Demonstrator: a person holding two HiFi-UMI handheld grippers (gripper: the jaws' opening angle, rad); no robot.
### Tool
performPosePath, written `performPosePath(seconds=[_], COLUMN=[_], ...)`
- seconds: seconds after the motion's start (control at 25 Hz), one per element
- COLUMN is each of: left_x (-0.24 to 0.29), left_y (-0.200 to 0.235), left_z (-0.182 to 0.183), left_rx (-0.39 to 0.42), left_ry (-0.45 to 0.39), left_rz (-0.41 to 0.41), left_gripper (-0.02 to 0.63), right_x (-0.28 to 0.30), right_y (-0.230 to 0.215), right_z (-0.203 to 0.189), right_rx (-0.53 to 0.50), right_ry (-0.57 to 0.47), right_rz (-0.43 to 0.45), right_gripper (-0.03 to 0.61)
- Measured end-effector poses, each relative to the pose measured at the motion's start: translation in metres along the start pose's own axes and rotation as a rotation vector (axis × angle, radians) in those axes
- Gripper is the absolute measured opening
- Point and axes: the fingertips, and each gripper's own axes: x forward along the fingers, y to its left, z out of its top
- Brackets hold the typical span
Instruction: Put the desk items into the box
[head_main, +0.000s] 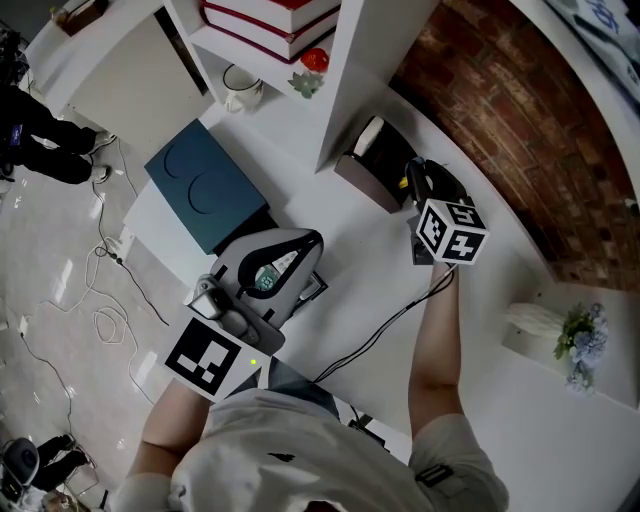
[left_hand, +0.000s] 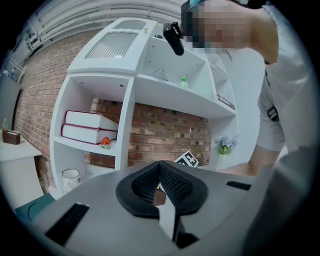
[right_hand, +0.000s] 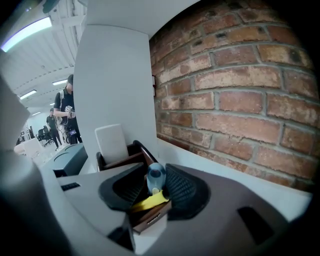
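The brown desk box (head_main: 372, 165) stands against the white shelf upright, with a white flat item (right_hand: 111, 142) upright in its far compartment. My right gripper (head_main: 412, 180) hovers over the box's near end (right_hand: 150, 214). Its jaws (right_hand: 155, 169) stand apart around a blue-capped item (right_hand: 155, 176) and a yellow item (right_hand: 149, 201), with a gap showing beside the blue cap on the left. My left gripper (head_main: 313, 242) hangs over the desk to the left, empty, and its pads meet at the tip (left_hand: 160, 165).
A dark teal flat case (head_main: 205, 185) lies at the desk's left. On the shelves are a white mug (head_main: 240, 88), red-and-white books (head_main: 275, 20) and a red ornament (head_main: 314, 60). A potted flower (head_main: 580, 340) stands at the right. A black cable (head_main: 380, 335) crosses the desk.
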Motion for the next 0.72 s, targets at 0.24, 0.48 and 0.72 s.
performPosePath(seconds=[0.24, 0.48, 0.72], left_x=[-0.001, -0.001, -0.002], left_y=[0.008, 0.010, 0.010], left_z=[-0.002, -0.003, -0.002], left_rx=[-0.008, -0.010, -0.016], left_ry=[0.004, 0.000, -0.006], left_rz=[0.014, 0.016, 0.006], left_gripper=[0.012, 0.012, 0.012], right_x=[0.014, 0.013, -0.001], right_y=[-0.001, 0.000, 0.004], right_z=[-0.011, -0.011, 0.004], right_rx=[-0.001, -0.002, 0.008], right_ry=[0.039, 0.051, 0.010], right_rz=[-0.013, -0.024, -0.025], right_gripper=[0.141, 0.132, 0.132])
